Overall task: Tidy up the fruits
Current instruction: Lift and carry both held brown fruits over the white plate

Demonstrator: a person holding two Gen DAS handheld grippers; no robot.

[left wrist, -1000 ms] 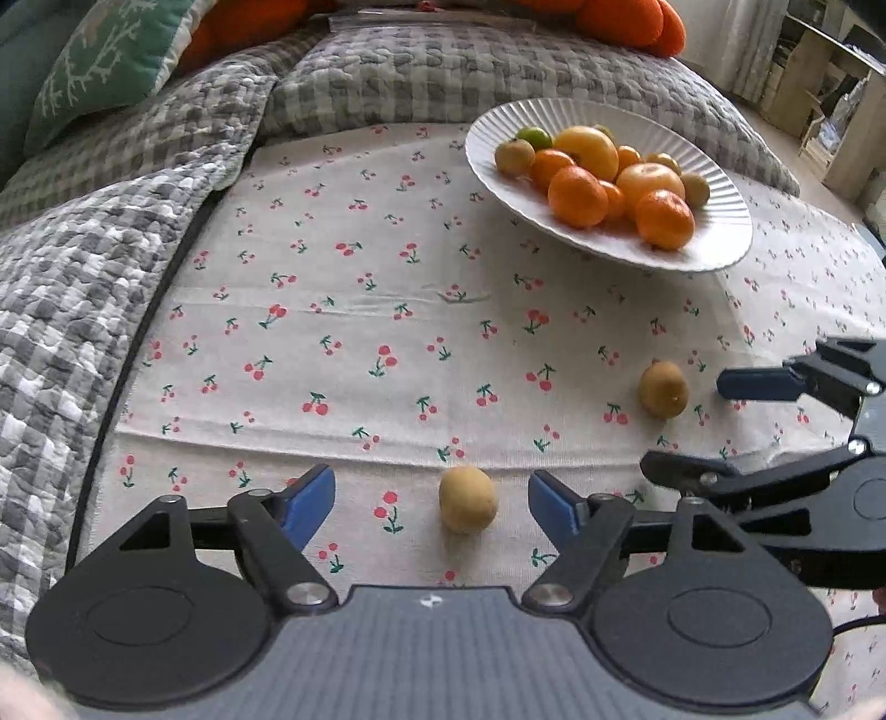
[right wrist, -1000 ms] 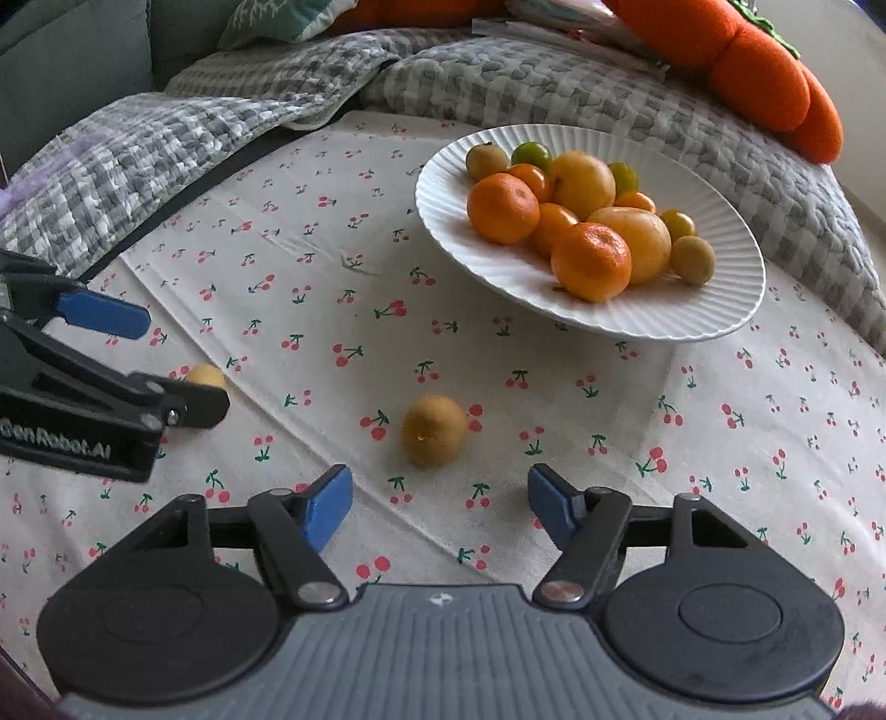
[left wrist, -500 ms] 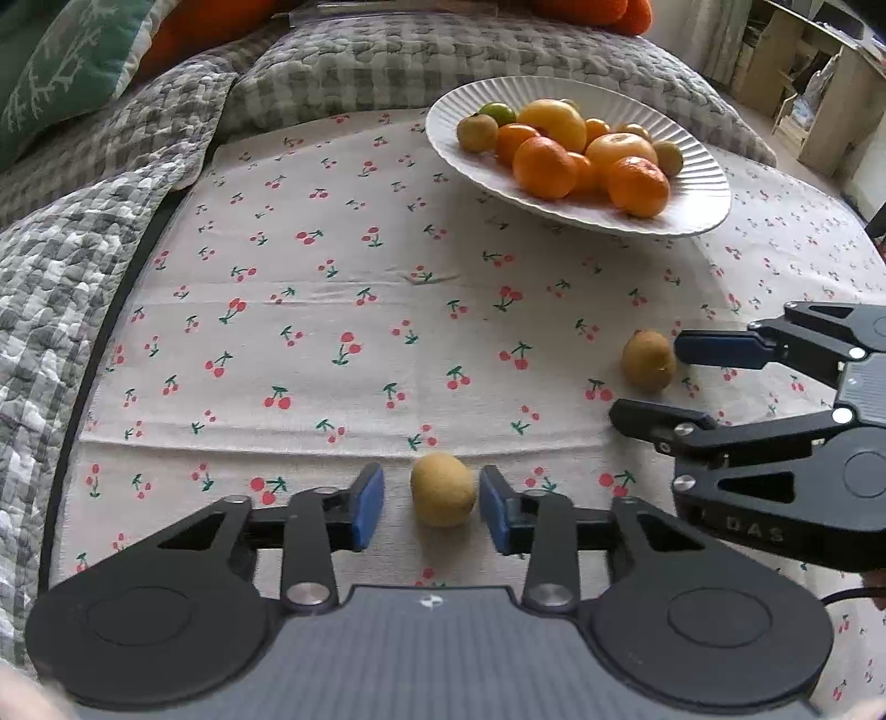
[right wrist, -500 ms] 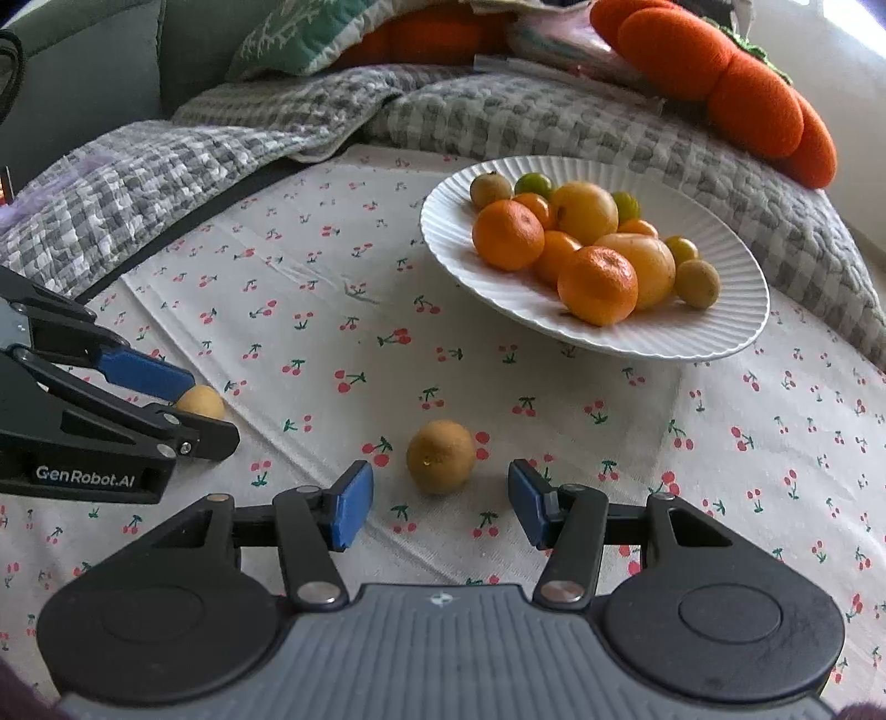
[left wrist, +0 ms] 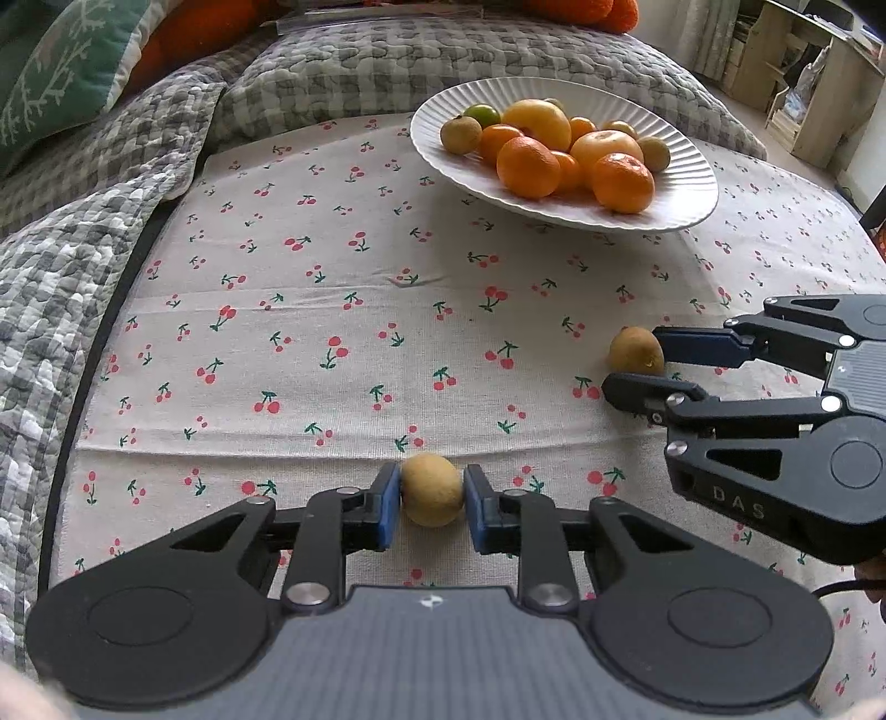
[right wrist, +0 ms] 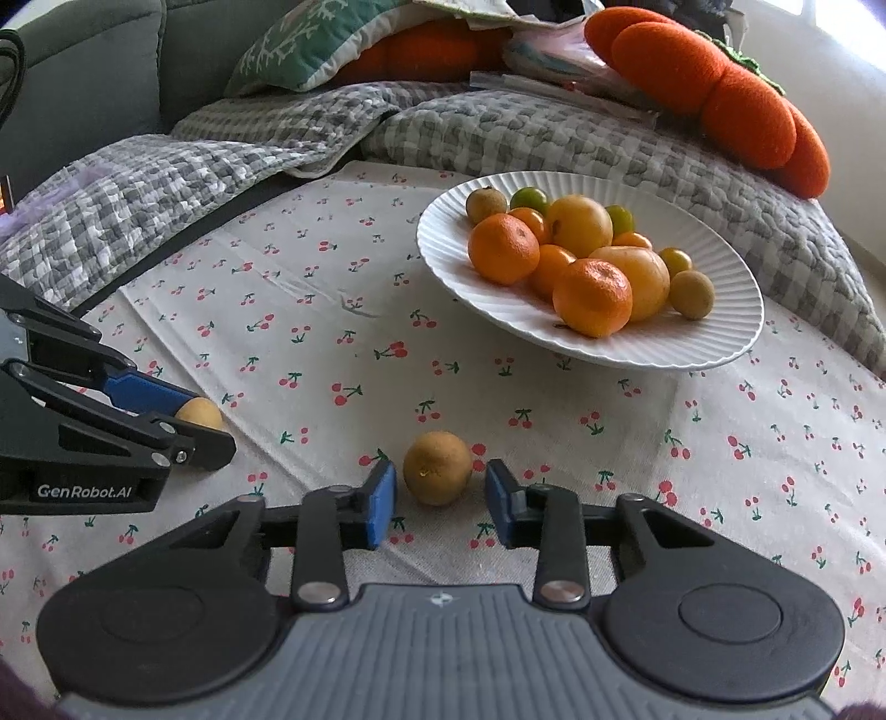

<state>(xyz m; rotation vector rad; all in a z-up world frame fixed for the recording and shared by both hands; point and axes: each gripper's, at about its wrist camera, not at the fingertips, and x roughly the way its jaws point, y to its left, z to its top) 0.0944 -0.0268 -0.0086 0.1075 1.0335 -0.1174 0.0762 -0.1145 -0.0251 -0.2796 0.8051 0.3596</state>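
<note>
A small yellow-brown fruit [left wrist: 432,490] lies on the cherry-print cloth with my left gripper [left wrist: 432,507] shut on it, both blue pads pressed to its sides. The same fruit [right wrist: 200,414] shows between the left gripper [right wrist: 209,422] fingers at the left of the right wrist view. A second, browner fruit [right wrist: 437,468] sits between the pads of my right gripper [right wrist: 440,498], whose jaws are closing; a thin gap still shows on each side. A white ribbed plate [right wrist: 720,343] beyond holds oranges, yellow fruits and small green and brown ones.
The cherry-print cloth [left wrist: 332,288] covers the surface. Grey checked quilts [left wrist: 66,266] bound it on the left and behind. Orange plush cushions [right wrist: 720,88] and a green pillow [right wrist: 310,44] lie at the back. Shelving [left wrist: 803,88] stands far right.
Both grippers narrowed around their fruits. The left one went from wide open to clamped on the yellow-brown fruit. The right one's pads drew in close to the browner fruit.
</note>
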